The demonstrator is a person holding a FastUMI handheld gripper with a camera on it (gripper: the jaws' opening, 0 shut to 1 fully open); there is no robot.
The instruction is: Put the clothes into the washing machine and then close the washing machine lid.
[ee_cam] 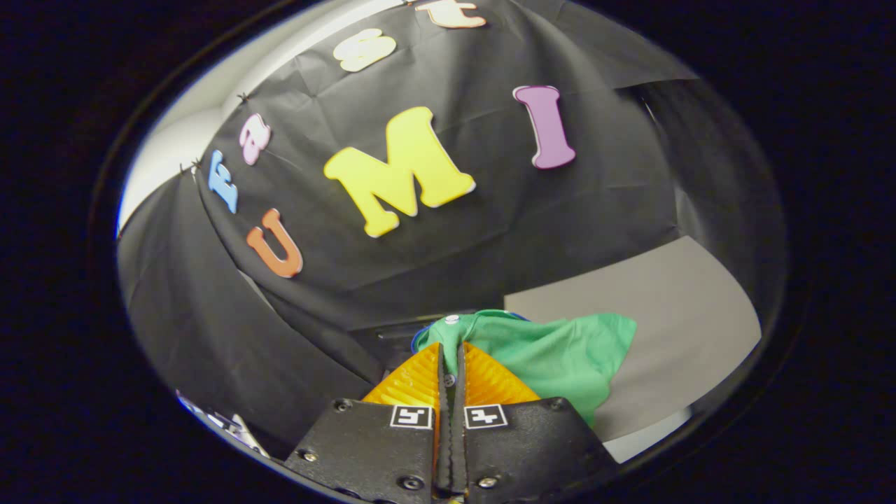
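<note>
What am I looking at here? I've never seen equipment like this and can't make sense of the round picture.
This is a handheld two-finger gripper, worked by a person, not a robot arm. The camera rides on it and looks forward along its fingers, so the wide lens bends everything. The fingers are pressed together on a green garment, which hangs lifted just ahead of them and drapes to one side. Beyond it is a grey surface and the booth's black cloth wall. The garment is meant for a washing machine.
</note>
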